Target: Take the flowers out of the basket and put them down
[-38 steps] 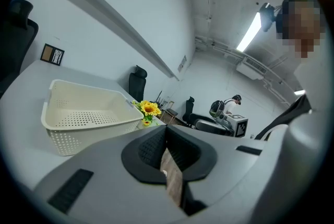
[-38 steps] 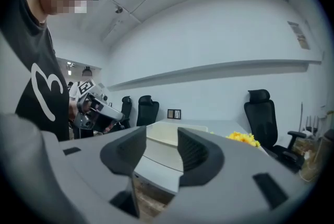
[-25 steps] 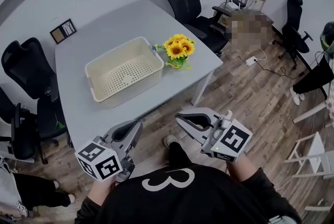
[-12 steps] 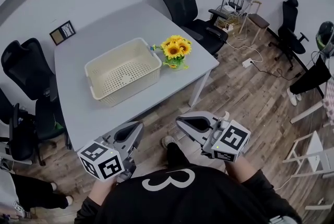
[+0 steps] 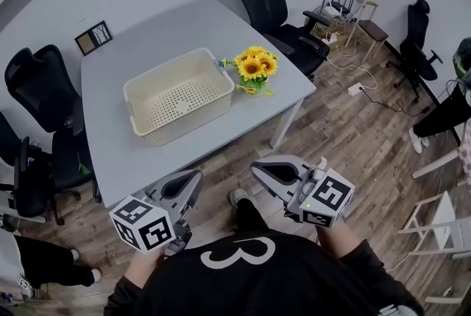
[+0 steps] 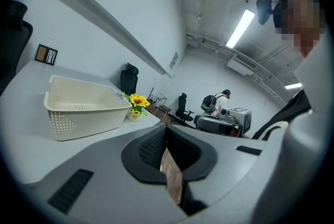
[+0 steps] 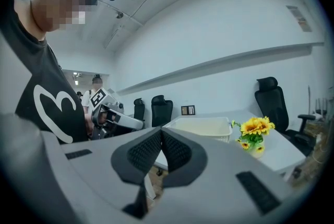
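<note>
Flooring of wood planks (image 5: 346,138) is taking up the right side of the head view, and the person is standing on it, well back from the pale grey counter (image 5: 140,71). That counter is carrying the two things of the task. The cream perforated basket (image 5: 193,121) is sitting near its middle, and its inside is showing nothing but the holed bottom. The left gripper (image 5: 193,178) and the right gripper (image 5: 257,169) are both hanging over the floor in front of the person's chest, well apart from the counter edge and pointing roughly toward it. Each one's own view is showing its two ribbed pads pressed together with nothing between them, so both are closed and empty. The flowers (image 5: 254,65), a small bunch of yellow sunflowers, are standing upright on the counter just beside the basket's right end, near the counter's corner. Whether a leaf is touching the basket rim is too fine to tell.

Judging from this layout, the removal and the setting down are looking already finished, and the person is simply resting. Nothing further is seeming necessary. If the flowers were to be shifted, the nearer right gripper would be needing to open first, then reach forward over the counter edge toward the stems.
</note>
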Tool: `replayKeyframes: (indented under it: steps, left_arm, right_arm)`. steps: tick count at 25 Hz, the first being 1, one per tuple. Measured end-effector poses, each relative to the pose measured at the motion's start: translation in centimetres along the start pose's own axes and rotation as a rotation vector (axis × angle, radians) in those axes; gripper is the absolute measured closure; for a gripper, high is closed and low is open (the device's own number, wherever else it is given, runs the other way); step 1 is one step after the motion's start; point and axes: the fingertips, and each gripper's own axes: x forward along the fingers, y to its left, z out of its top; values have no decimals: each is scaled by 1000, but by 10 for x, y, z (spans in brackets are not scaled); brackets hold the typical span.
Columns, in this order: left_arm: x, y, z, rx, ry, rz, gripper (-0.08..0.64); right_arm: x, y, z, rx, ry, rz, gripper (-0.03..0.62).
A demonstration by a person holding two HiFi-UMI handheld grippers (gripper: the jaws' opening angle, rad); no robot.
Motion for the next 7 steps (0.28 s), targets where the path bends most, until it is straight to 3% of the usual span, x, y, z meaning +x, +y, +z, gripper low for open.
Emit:
replayKeyframes:
  steps: [7]
  left_arm:
    - [14, 3, 8, 2, 3, -14, 551]
  right_arm:
    - [-1, -12, 4, -8, -5, -18, 583]
